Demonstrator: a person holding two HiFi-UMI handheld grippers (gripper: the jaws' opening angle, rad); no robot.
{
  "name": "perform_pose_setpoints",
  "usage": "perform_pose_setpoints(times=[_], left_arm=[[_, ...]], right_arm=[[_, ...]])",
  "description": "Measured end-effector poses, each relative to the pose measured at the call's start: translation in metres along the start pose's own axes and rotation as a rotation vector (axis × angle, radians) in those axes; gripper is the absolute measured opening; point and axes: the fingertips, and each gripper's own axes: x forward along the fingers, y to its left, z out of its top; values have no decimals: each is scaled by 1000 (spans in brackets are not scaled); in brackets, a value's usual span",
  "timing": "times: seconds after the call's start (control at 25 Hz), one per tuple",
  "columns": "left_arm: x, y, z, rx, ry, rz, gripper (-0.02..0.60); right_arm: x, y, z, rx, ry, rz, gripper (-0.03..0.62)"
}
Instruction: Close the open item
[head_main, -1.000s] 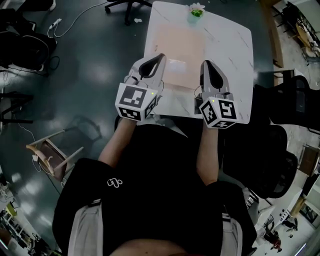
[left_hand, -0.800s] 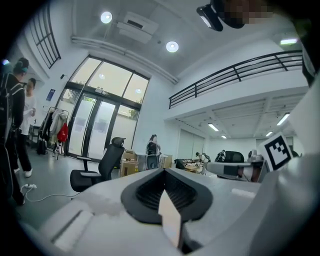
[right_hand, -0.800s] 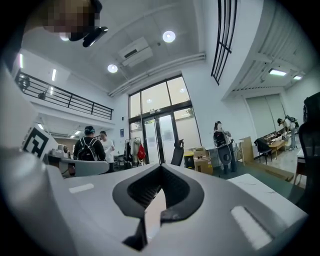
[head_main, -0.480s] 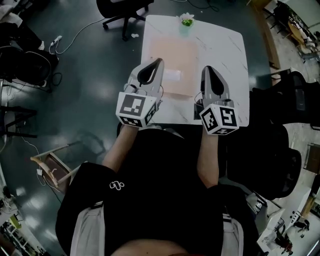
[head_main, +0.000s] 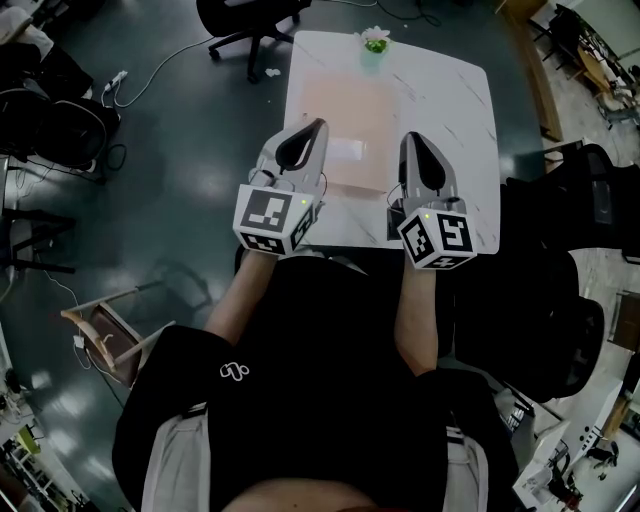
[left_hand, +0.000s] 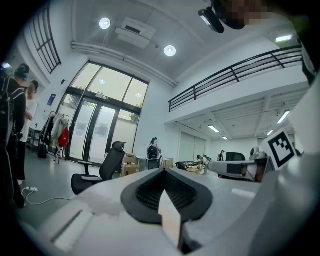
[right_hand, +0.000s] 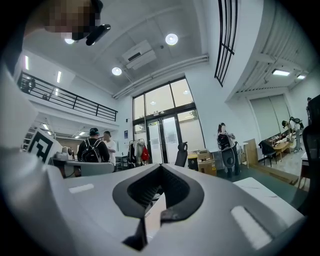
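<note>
Though seemingly empty, right gripper (head_main: 412, 140) closed.

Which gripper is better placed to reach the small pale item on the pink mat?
Left, probably: the left gripper tips lie right beside the pale item on the pink mat; the right gripper is farther off, over bare table.

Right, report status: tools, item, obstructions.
Left tool shut, empty. Right tool shut, empty. Pale item on pink mat, untouched; too small to tell if open. Nothing in the way.
</note>
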Motion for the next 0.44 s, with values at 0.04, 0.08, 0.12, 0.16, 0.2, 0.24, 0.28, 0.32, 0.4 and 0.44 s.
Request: perform_pose_setpoints(times=[0.04,0.08,0.12,0.16,0.2,0.24,0.28,0.32,0.4,0.44], left_arm=[[-1,1,0,1,0,3,0],[-1,2,1,2,2,6,0],[-3,3,1,3,4,10,0],[-4,4,0,3,7,13,0],[-5,5,-1,3,10,16,0],[-7,6,-1,3,13,19,0],[-8,7,-1,4,14,21,0],[-9,9,-2,5,15,24,0],[-11,12,-3,6,18,29,0],[-12,14,-4,6,20,32,0]], right_arm=[[1,1,0,2,0,4,2],[2,2,0,4,1,8,2],[3,4,-1,6,2,13,2],[4,6,-1,8,5,18,2],[5,7,-2,9,7,22,2],[6,9,-3,9,8,26,2],[7,11,-2,9,8,30,2],[9,12,-2,8,6,34,2],[11,16,-2,5,6,41,2],[12,17,-2,4,6,44,2]])
